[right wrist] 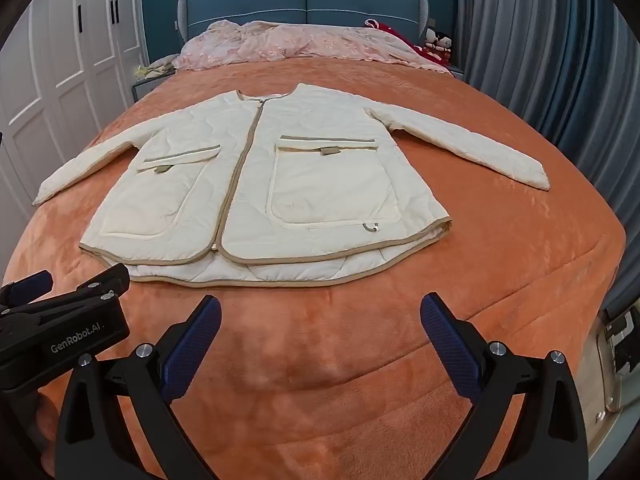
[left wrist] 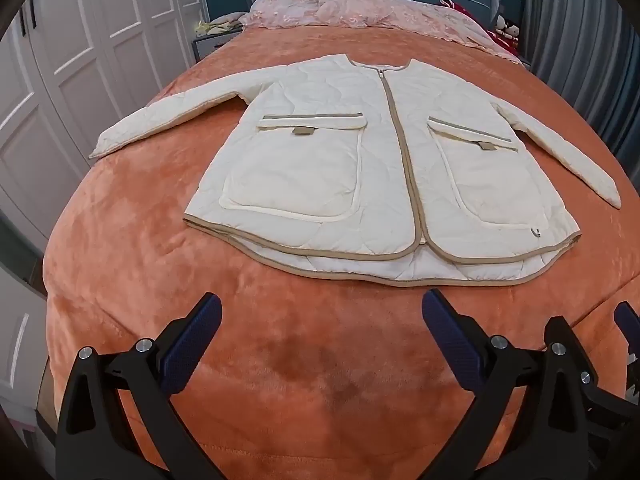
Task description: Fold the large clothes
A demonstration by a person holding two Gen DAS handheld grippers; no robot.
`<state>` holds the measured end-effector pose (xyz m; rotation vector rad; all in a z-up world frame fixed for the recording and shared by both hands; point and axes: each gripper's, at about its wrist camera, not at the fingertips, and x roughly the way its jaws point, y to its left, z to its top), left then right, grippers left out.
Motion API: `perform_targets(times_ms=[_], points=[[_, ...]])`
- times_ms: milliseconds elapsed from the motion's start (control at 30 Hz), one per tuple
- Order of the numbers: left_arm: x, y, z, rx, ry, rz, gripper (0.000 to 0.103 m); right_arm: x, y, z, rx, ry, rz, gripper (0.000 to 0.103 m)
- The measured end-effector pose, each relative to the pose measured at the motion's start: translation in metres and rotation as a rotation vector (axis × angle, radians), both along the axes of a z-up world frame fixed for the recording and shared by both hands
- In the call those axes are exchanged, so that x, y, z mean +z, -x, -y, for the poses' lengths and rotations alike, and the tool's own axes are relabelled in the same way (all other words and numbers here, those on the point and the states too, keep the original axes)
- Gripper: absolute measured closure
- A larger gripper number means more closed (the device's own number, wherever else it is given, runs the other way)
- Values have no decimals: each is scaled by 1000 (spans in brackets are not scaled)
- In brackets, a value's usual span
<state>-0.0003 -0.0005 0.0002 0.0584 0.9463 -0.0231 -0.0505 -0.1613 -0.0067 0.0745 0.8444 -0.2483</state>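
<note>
A cream quilted jacket [left wrist: 360,160] with tan trim, a closed front zip and two large pockets lies flat, front up, on the orange bed cover [left wrist: 300,380]; both sleeves are spread out to the sides. It also shows in the right wrist view [right wrist: 256,192]. My left gripper [left wrist: 322,320] is open and empty, a little short of the jacket's hem. My right gripper [right wrist: 320,322] is open and empty, also short of the hem. The left gripper's body [right wrist: 60,320] shows at the left of the right wrist view.
A pink lace blanket [right wrist: 300,42] lies bunched at the blue headboard [right wrist: 304,0]. White wardrobe doors [left wrist: 60,60] stand on the left, grey curtains [right wrist: 540,40] on the right. A nightstand [left wrist: 212,42] sits by the bed's far left corner. Plush toys [right wrist: 438,44] sit far right.
</note>
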Motion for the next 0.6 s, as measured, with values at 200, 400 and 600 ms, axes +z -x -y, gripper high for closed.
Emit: perform_targets(times_ms=[200,400,600], points=[[0,0,0,2,0,-2,5,-1,0,1,-2,-7,-1,5],[0,-1,-2,2,5,-5,5,-2,-1,0,0,-7,-2,5],[0,0,1,0,-11,4,5,-2,-1,0,-1,-8,-3,5]])
